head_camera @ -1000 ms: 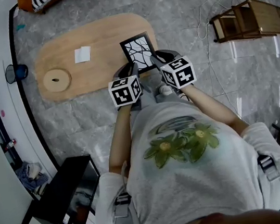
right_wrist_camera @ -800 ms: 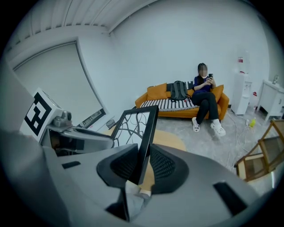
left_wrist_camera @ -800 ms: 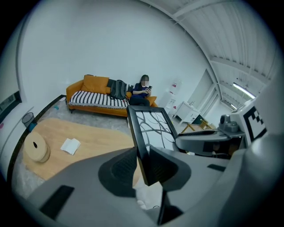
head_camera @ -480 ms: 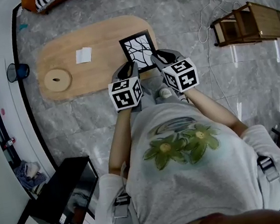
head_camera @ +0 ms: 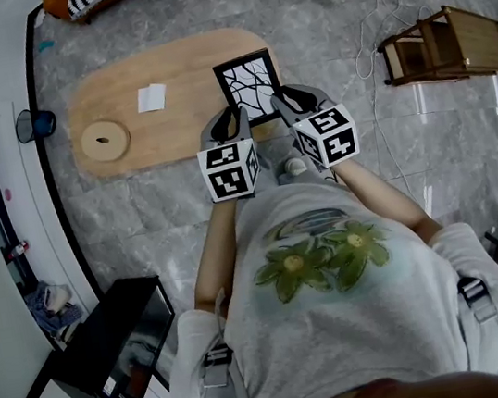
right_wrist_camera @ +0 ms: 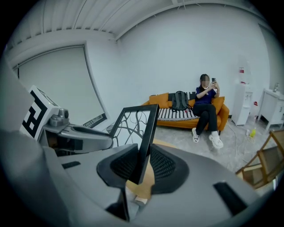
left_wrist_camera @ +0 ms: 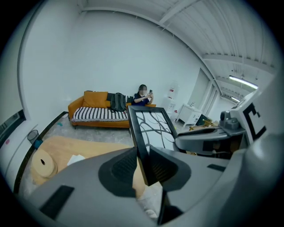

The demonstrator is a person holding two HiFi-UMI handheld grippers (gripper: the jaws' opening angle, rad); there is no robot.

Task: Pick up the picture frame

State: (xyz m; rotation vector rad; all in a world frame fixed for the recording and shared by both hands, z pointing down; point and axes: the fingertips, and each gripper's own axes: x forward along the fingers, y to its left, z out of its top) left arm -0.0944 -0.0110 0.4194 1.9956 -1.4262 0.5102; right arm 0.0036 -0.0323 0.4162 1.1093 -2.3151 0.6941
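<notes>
The picture frame (head_camera: 249, 87) is black-edged, with a white picture of dark branches. It hangs tilted above the near right end of the oval wooden table (head_camera: 120, 92), held from both sides. My left gripper (head_camera: 235, 122) is shut on the frame's left edge, and my right gripper (head_camera: 283, 104) is shut on its right edge. In the left gripper view the frame (left_wrist_camera: 153, 128) stands up between the pads of that gripper (left_wrist_camera: 143, 166). The right gripper view shows the frame (right_wrist_camera: 135, 126) clamped the same way in that gripper (right_wrist_camera: 144, 164).
A round wooden disc (head_camera: 105, 140) and a white paper (head_camera: 151, 97) lie on the table. A wooden stool (head_camera: 449, 44) lies at the right with a cable beside it. A blue bin (head_camera: 34, 125) stands left. A person (right_wrist_camera: 205, 108) sits on the orange sofa (left_wrist_camera: 100, 113).
Both grippers have risen together with the frame held between them. The frame now sits higher above the table and has tilted a little.
</notes>
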